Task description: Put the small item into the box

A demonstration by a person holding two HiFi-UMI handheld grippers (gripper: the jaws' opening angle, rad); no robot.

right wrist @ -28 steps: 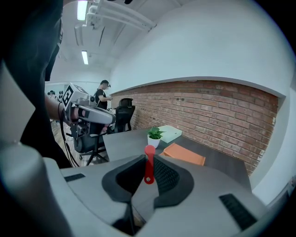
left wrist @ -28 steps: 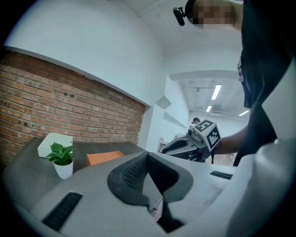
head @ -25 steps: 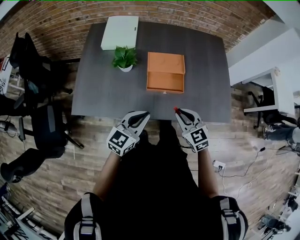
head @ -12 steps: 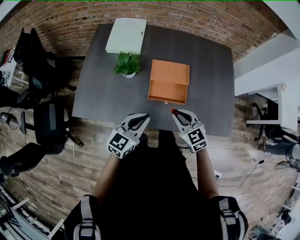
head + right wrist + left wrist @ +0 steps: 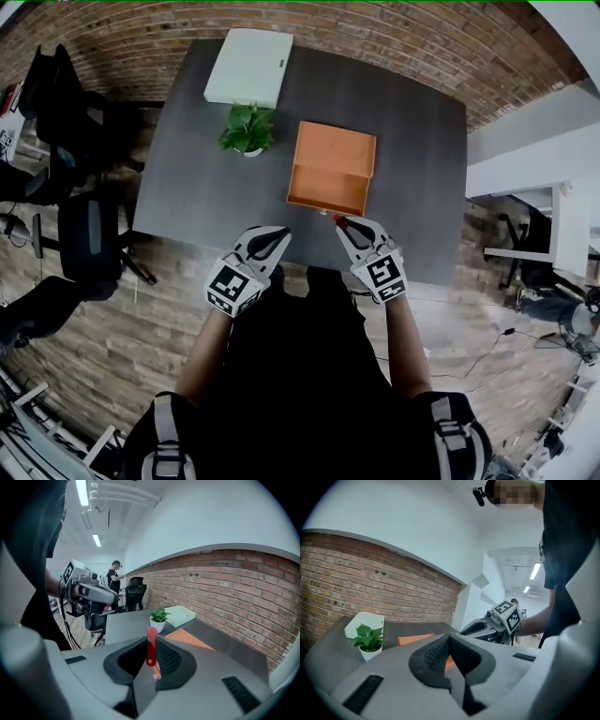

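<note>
Now, the dark table (image 5: 187, 187) carries an open orange box (image 5: 330, 155) near its middle. Both claws bear black-and-white square markers. The left claw (image 5: 273, 234) is closed on nothing, at the box's seven o'clock. The right claw (image 5: 343, 226) pinches a small red item (image 5: 151, 646) upright, with the box just beyond at twelve o'clock.

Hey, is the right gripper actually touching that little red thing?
Touching. The right gripper view shows the jaws of the right gripper closed on the small red item, which stands upright, pinched between them.
</note>
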